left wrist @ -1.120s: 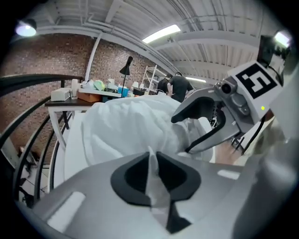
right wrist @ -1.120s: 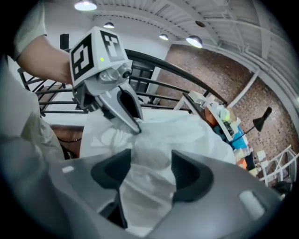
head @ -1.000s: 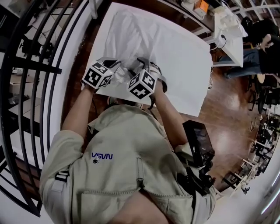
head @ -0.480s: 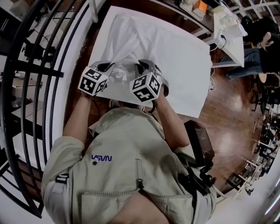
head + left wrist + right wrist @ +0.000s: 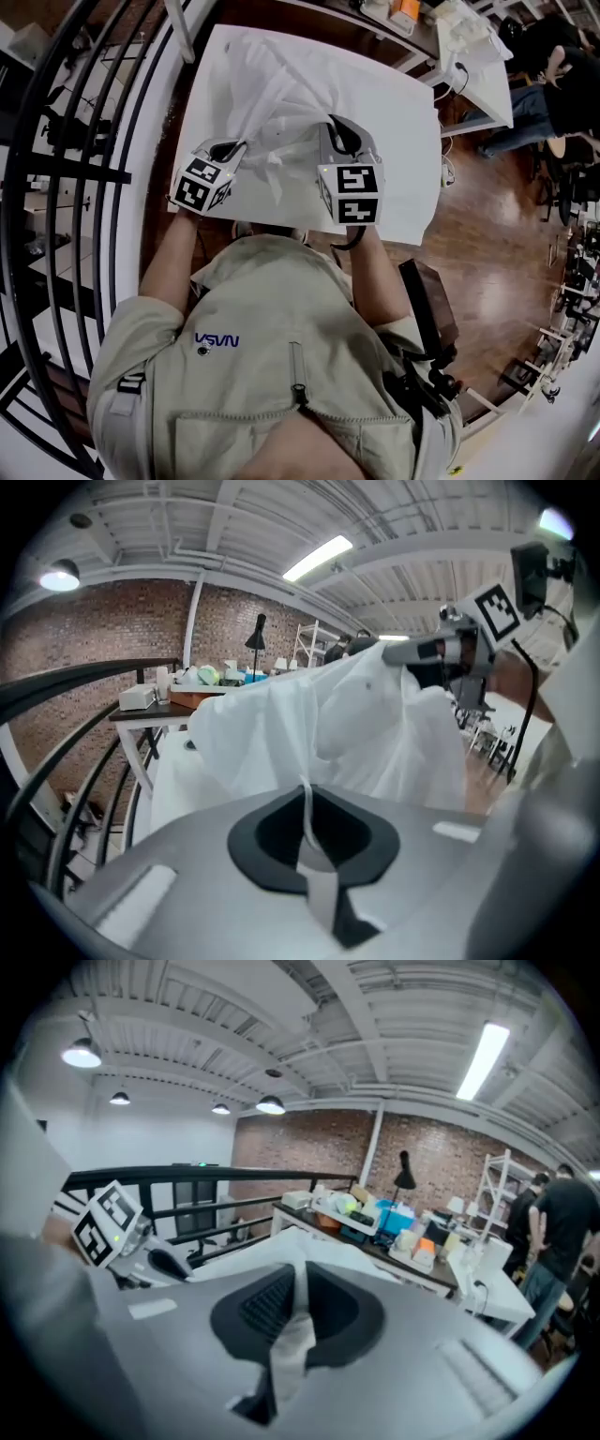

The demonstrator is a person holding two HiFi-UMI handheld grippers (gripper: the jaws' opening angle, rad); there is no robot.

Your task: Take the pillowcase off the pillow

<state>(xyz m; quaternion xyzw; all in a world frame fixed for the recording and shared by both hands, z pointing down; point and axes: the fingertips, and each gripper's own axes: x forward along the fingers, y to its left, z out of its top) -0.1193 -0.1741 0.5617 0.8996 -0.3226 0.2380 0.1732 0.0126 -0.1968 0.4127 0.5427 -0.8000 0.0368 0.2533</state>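
A white pillowcase (image 5: 281,98) covers a pillow on the white table (image 5: 398,122); its near end is lifted and bunched between both grippers. My left gripper (image 5: 234,150) is shut on a fold of the pillowcase, and a thin strip of cloth runs up between its jaws (image 5: 305,794). My right gripper (image 5: 330,129) holds the opposite side of the case's open end; its jaws are closing with white cloth pinched between them (image 5: 295,1283). The cloth (image 5: 375,724) stretches from the left gripper across to the right gripper (image 5: 450,653). The pillow itself is hidden under the cloth.
A black curved railing (image 5: 84,159) runs along the table's left side. A second white table (image 5: 473,52) with clutter stands at the far right, and a person (image 5: 567,89) sits beyond it. A desk of assorted items (image 5: 375,1218) lies behind. Brown wooden floor (image 5: 478,244) is at the right.
My right gripper has shifted to the right and closed on the pillowcase edge. The two grippers now stand farther apart, spreading the cloth. The left gripper has barely moved.
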